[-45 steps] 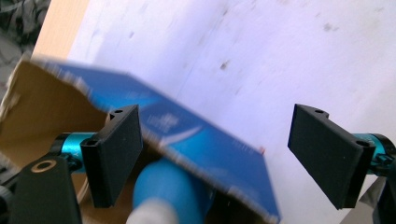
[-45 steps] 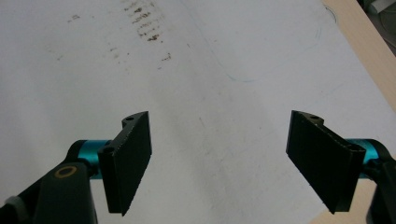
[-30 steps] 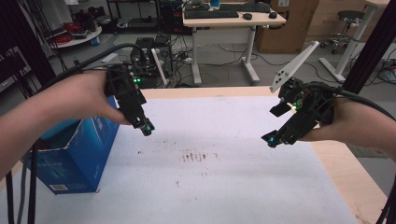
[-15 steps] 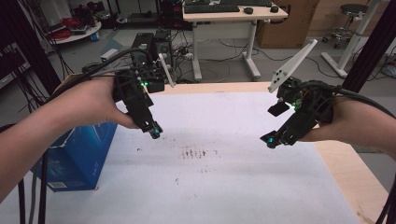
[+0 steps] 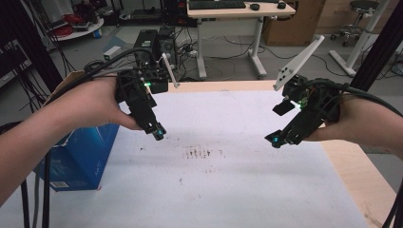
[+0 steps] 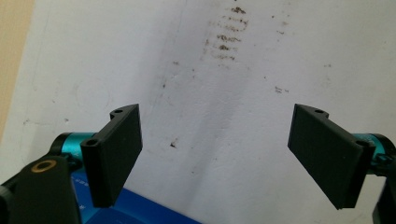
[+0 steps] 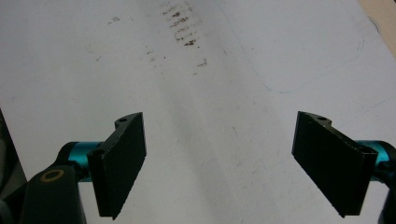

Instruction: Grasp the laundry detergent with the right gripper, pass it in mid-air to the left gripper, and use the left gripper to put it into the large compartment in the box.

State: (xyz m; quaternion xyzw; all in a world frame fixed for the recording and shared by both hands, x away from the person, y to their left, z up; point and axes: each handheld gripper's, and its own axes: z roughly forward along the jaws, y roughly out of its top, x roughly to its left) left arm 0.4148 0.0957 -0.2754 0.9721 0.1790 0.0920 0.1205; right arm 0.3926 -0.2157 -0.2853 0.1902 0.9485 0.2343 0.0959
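**Both grippers empty above the worktop; no pick-up begun**

Nothing is held. The left gripper (image 5: pixel 159 133) is carried over the left part of the white sheet (image 5: pixel 228 190), its jaws spread wide with only bare sheet between them, as is seen in the left gripper view. The right gripper (image 5: pixel 275 139) is held over the right part of the sheet, and its jaws are likewise spread wide on nothing. Both are tilted down toward the middle, where a patch of dark smudges (image 5: pixel 198 153) is marked on the sheet; the smudges lie between the two grippers and well apart from each.

The nearest thing to either gripper is the blue box (image 5: pixel 81 156). It is placed at the left edge of the worktop, just beside and below the left hand (image 5: pixel 97 107), and its corner is caught at the bottom of the left gripper view. It is touched by neither gripper. The work is therefore judged to be at its very start: no grasp has been made, and everything is left to do.

Plenty of open room is offered by the sheet. To the right, a bare wooden strip (image 5: pixel 361 180) runs to the worktop's edge, close under the right hand (image 5: pixel 361 121). On the left, room is narrowed by the box.
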